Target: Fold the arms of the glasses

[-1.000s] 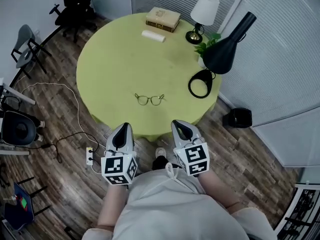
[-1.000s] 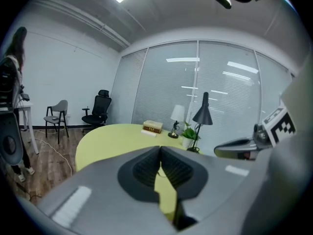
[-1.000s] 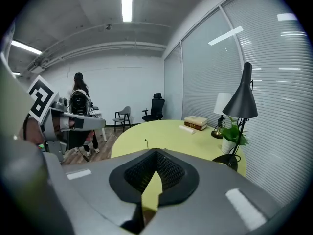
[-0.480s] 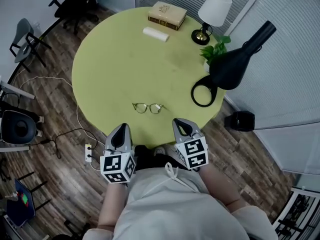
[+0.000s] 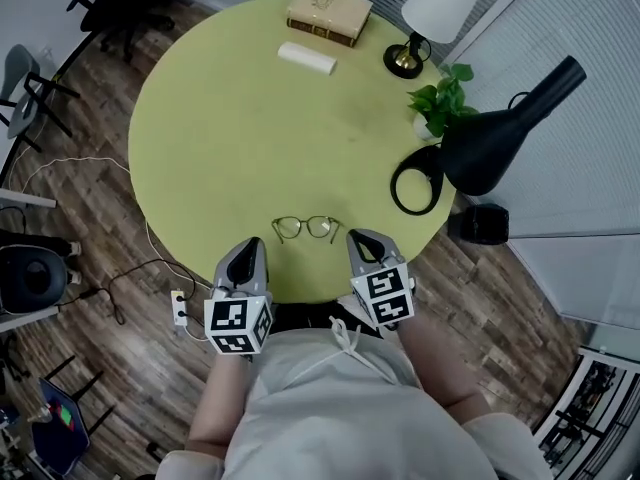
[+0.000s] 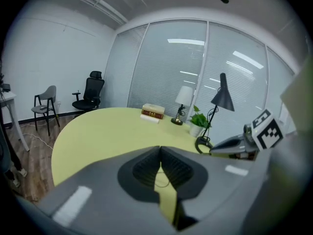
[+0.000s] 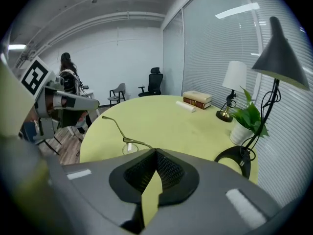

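A pair of thin wire-framed glasses (image 5: 306, 228) lies with its arms spread on the round yellow-green table (image 5: 220, 138), close to the near edge. My left gripper (image 5: 249, 246) hangs just left of the glasses and my right gripper (image 5: 359, 237) just right of them, both over the table's rim. In the left gripper view the jaws (image 6: 160, 151) meet at the tip with nothing between them. The right gripper (image 7: 155, 153) is likewise shut and empty. In its view the glasses (image 7: 123, 140) lie just ahead to the left, one arm slanting up.
At the table's far side lie stacked books (image 5: 329, 14) and a white roll (image 5: 306, 58). On the right stand a white-shaded lamp (image 5: 432, 13), a potted plant (image 5: 440, 108) and a black desk lamp (image 5: 495, 143) with a ring base (image 5: 418, 180). A power strip (image 5: 180, 310) lies on the floor.
Both grippers have moved forward and down over the table's near edge. The glasses, earlier well ahead of them, now lie between the two tips.
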`<state>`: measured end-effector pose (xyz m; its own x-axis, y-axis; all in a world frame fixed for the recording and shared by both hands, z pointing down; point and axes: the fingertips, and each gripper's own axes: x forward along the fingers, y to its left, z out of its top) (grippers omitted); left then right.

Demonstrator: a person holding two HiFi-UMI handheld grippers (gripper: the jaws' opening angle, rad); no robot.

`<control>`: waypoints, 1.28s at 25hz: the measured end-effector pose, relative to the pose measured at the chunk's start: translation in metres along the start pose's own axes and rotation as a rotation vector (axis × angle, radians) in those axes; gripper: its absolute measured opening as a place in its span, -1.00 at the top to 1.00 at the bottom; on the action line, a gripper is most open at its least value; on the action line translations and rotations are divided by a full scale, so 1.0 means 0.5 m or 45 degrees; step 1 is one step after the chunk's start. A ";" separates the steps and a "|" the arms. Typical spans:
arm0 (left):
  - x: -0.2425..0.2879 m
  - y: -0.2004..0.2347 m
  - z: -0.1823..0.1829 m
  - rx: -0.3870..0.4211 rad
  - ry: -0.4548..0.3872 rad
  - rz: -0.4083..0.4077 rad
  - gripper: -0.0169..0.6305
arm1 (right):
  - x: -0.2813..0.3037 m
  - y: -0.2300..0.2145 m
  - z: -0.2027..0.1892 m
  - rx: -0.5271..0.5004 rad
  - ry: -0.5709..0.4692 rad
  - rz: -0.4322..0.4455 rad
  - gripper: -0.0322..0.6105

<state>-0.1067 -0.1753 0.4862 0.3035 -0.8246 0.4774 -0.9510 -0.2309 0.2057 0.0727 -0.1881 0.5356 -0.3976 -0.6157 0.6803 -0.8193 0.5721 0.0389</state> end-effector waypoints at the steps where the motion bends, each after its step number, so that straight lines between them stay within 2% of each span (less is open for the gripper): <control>1: 0.009 0.006 -0.003 -0.001 0.013 -0.012 0.93 | 0.012 -0.002 -0.003 -0.045 0.017 -0.011 0.90; 5: 0.052 0.027 -0.018 0.016 0.035 -0.051 0.93 | 0.063 -0.012 -0.018 -0.209 0.102 -0.013 0.89; 9: 0.081 0.037 -0.042 0.044 0.047 -0.086 0.93 | 0.099 -0.006 -0.059 -0.253 0.253 0.092 0.89; 11: 0.091 0.041 -0.049 0.050 0.054 -0.099 0.93 | 0.114 -0.001 -0.071 -0.304 0.311 0.145 0.57; 12: 0.096 0.043 -0.053 0.051 0.060 -0.101 0.93 | 0.119 0.000 -0.072 -0.341 0.325 0.159 0.51; 15: 0.108 0.047 -0.064 0.049 0.090 -0.096 0.93 | 0.130 -0.004 -0.066 -0.453 0.327 0.185 0.54; 19: 0.122 0.048 -0.080 0.045 0.130 -0.087 0.93 | 0.141 0.003 -0.059 -0.536 0.325 0.259 0.55; 26: 0.124 0.055 -0.101 0.047 0.171 -0.066 0.93 | 0.149 0.010 -0.043 -0.622 0.308 0.277 0.82; 32: 0.130 0.056 -0.099 0.050 0.173 -0.056 0.93 | 0.145 0.012 -0.044 -0.654 0.305 0.278 0.84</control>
<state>-0.1107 -0.2096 0.5653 0.3475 -0.7363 0.5806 -0.9374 -0.2872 0.1969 0.0480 -0.2174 0.6012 -0.3811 -0.3494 0.8560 -0.4012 0.8966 0.1874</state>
